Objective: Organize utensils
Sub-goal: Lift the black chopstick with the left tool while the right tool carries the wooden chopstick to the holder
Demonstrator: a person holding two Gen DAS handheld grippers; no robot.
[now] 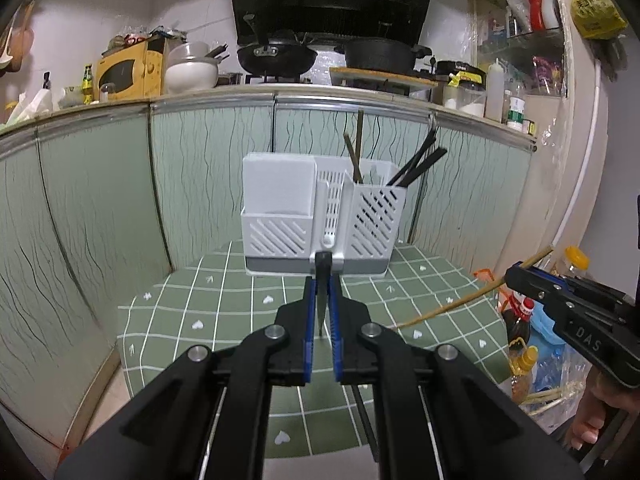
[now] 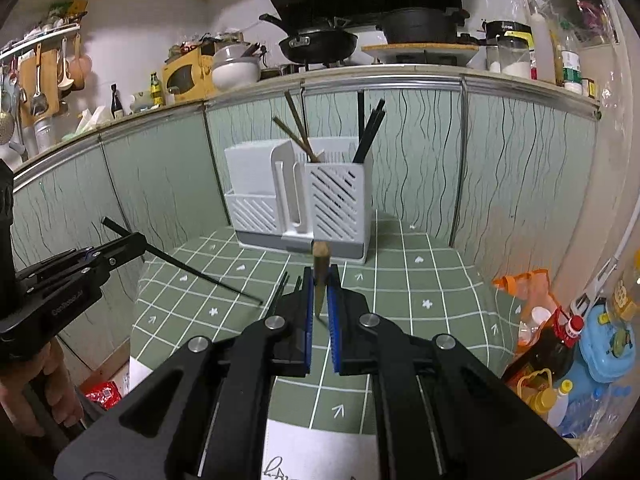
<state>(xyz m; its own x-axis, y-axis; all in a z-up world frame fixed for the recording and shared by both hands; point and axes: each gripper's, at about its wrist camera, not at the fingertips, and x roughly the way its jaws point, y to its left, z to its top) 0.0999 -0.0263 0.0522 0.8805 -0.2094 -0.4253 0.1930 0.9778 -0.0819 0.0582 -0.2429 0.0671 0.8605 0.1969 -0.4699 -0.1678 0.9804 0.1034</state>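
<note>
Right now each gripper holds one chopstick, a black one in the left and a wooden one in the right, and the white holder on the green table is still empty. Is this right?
Not quite: the white holder is not empty. The right wrist view shows brown chopsticks and black chopsticks already standing in it. The rest holds: the left gripper grips a black chopstick, the right gripper a wooden chopstick.

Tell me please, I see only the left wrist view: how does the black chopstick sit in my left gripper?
Observer: The left gripper is shut on the black chopstick near its upper end; the long part slopes down over the table.
Operator: Is the right gripper's hold centred?
Observer: Yes. The right gripper is shut on the wooden chopstick, which sits midway between its fingers.
Operator: Is anything on the floor at my side?
Observer: A red packet lies beside the table.
</note>
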